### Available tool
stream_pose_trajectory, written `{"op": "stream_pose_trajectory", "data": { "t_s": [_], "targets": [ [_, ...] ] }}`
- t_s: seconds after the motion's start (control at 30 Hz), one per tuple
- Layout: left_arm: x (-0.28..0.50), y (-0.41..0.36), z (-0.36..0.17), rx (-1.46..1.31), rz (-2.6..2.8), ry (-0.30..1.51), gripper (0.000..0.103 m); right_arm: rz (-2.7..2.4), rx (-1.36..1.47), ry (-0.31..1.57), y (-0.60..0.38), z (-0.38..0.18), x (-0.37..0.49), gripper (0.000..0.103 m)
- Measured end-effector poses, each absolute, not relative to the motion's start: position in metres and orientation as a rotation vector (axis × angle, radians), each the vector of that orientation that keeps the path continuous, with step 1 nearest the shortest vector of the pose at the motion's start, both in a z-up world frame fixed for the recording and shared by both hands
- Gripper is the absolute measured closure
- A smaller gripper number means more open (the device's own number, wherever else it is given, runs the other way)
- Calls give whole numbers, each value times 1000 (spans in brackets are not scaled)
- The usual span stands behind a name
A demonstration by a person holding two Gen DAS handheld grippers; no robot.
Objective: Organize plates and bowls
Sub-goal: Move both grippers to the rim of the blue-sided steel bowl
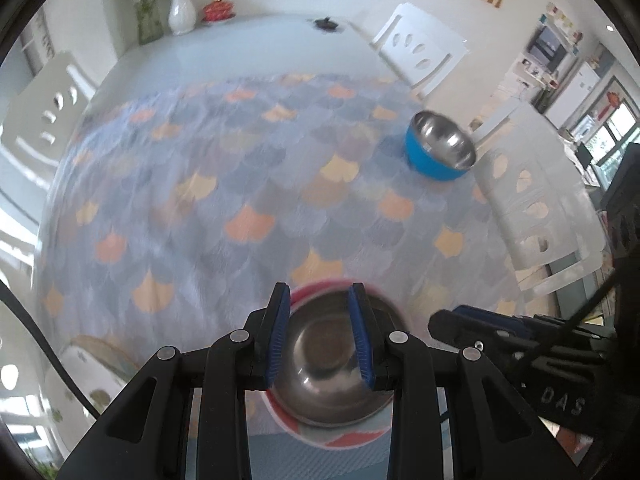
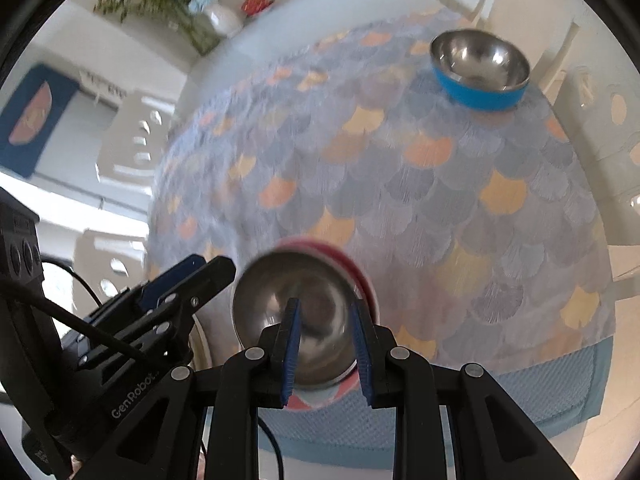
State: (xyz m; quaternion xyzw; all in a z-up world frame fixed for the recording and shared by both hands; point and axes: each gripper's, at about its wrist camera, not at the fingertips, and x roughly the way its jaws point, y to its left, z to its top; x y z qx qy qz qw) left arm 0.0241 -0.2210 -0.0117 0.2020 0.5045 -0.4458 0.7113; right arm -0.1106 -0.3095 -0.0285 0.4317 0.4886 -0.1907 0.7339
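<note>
Pink-rimmed steel bowl (image 1: 328, 376) under both grippers — blue bowl (image 1: 440, 148) beyond

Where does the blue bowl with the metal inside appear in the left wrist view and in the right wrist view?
Left wrist view: the blue bowl stands right of centre, in the upper half, near the tablecloth's edge.
Right wrist view: the blue bowl stands at the upper right, on the far part of the tablecloth.
Shared landmark: the white vase with flowers, at the top left in both.
</note>
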Motion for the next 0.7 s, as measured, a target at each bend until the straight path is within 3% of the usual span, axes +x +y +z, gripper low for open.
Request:
{"op": "stream_pose_trajectory", "data": {
  "t_s": [0.1, 0.17, 0.23, 0.37, 0.7],
  "targets": [
    [25, -239, 0, 453, -1032, 1097, 76, -443, 975, 1022, -329, -20, -115, 76],
    [29, -254, 7, 456, -1047, 1085, 72, -475, 995, 985, -345, -16, -119, 56],
    [38, -274, 12, 450, -1066, 1092, 71, -518, 1017, 932, -360, -12, -127, 50],
    [60, -314, 15, 405, -1100, 1141, 49, -589, 1062, 868, -393, -12, -139, 50],
    [65, -450, -30, 526, -1259, 1215, 48, -790, 1214, 781, -477, -59, -159, 50]
  ]
}}
